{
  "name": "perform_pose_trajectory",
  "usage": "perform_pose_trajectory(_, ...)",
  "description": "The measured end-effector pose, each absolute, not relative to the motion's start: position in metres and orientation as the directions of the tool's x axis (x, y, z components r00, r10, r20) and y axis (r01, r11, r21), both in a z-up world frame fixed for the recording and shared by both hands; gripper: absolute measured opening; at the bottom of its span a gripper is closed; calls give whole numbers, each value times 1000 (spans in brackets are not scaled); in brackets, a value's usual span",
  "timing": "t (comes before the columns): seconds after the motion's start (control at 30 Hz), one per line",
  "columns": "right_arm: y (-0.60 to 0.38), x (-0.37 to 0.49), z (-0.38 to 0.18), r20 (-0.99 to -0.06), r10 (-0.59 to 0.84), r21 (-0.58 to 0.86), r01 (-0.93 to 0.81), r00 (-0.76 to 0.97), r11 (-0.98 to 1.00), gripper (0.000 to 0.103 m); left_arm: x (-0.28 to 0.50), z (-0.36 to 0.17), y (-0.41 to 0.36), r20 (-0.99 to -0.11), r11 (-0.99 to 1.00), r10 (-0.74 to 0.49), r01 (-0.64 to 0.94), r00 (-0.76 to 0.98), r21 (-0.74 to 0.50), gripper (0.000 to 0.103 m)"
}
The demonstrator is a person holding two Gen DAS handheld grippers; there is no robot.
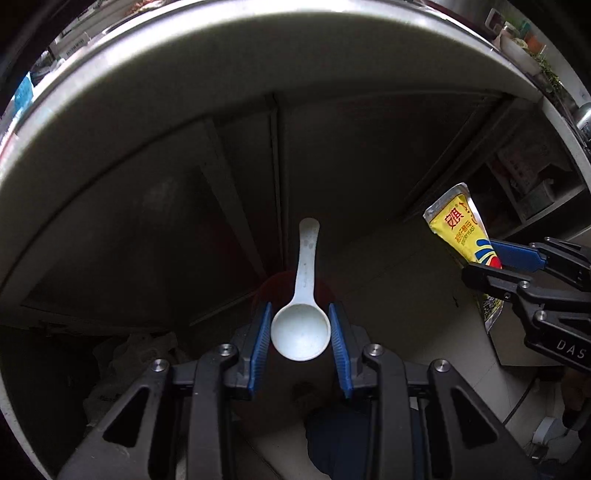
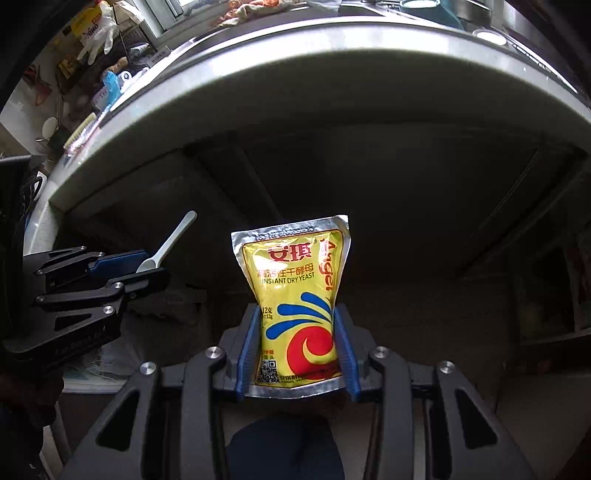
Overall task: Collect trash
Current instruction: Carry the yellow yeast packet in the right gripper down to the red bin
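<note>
My left gripper [image 1: 300,314] is shut on the bowl of a white plastic spoon [image 1: 302,306], whose handle points forward. My right gripper [image 2: 298,321] is shut on a yellow Angel instant dry yeast packet [image 2: 295,295], held upright. Both are held below the countertop edge [image 1: 147,92], in front of dark cabinet doors [image 1: 258,184]. The right gripper with the packet [image 1: 463,236] shows at the right of the left wrist view. The left gripper with the spoon [image 2: 166,247] shows at the left of the right wrist view.
A dark red round shape [image 1: 280,288] lies on the floor behind the spoon. A crumpled bag [image 1: 125,354] sits low left. Open shelves [image 1: 528,184] stand at the right. The counter holds a box, gloves [image 2: 98,35] and utensils.
</note>
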State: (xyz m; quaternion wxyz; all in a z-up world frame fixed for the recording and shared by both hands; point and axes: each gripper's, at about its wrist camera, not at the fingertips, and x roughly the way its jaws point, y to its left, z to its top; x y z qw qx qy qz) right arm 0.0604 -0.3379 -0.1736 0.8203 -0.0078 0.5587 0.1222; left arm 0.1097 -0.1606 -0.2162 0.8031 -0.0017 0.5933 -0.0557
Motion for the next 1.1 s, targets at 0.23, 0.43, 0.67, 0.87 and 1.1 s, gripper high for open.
perform_pose_trajectory(0.23,-351,76,-237,-931,176,113,-205,320,972,37,119,-295,-171,-964,993,-107,72,244,-92,29)
perform_pose_trajectory(0.43,-353,87,-270,-939,168,111,-199,300,974,37,127,-334,-179,-966,994,-91,76,244,-75,42)
perform_pose_trajectory(0.67,-358,88,-274,-948,169,112,-215,268,970,37,128,-331,-174,-968,996,-68,68,241,-53,83)
perform_pose_trajectory(0.87,-346,95,-265,-950,183,121,-242,252,963,37,131,-316,-164,-971,998,-51,44,233,-42,86)
perform_pose_trajectory(1.1,-326,99,-275,-951,204,120,-326,234,938,37,114,-314,-140,-969,1000,-1,-4,245,-2,94)
